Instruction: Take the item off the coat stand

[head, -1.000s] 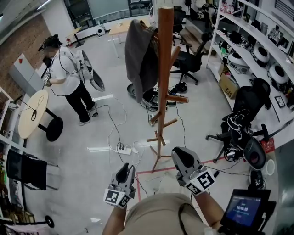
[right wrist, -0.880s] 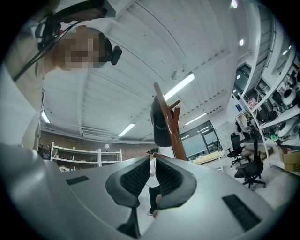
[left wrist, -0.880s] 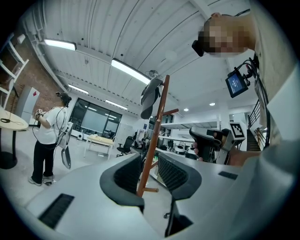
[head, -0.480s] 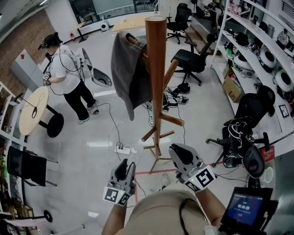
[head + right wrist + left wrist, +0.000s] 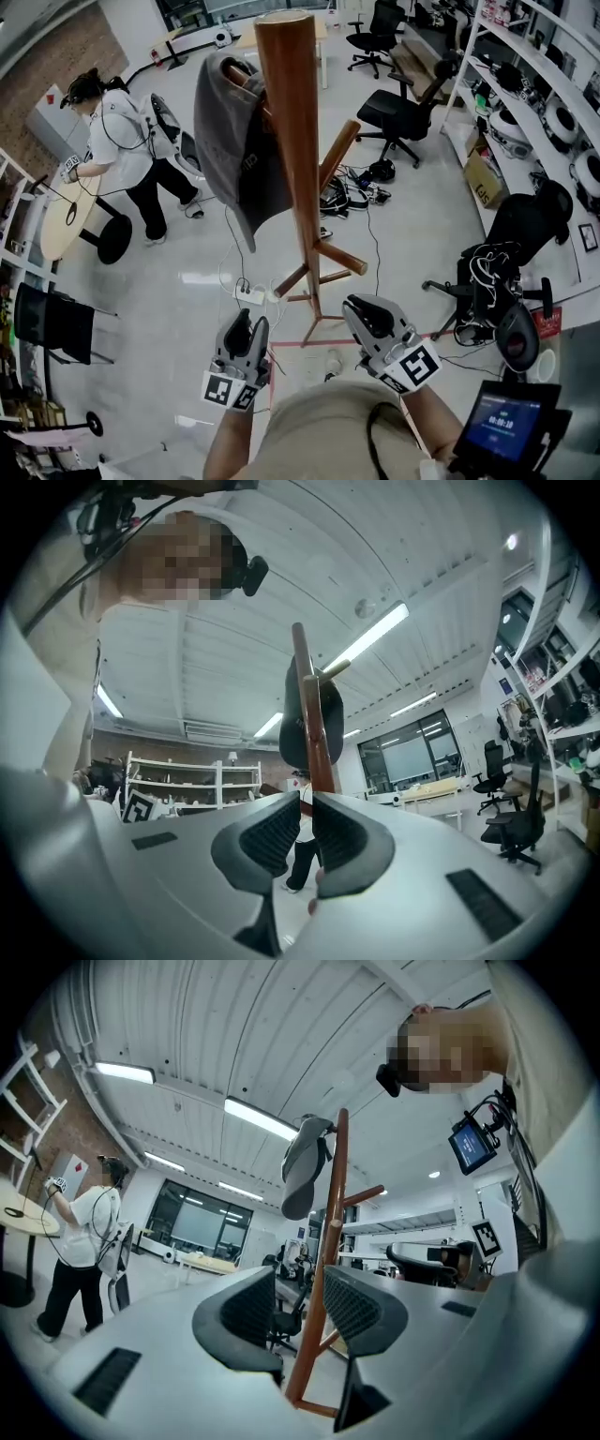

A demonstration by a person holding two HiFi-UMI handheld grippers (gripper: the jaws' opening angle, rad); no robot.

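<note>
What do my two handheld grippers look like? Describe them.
Both the left gripper and right gripper are pale grey plastic shells with black ribbed pads. Each carries a cube with black-and-white square markers. The wearer's top is tan.

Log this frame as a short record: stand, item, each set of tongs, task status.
stand: wooden coat stand, upright
item: grey jacket, hanging high on it
left tongs: open, just been opening, nothing between them
right tongs: narrowly apart, empty
status: jacket not yet touched
</note>
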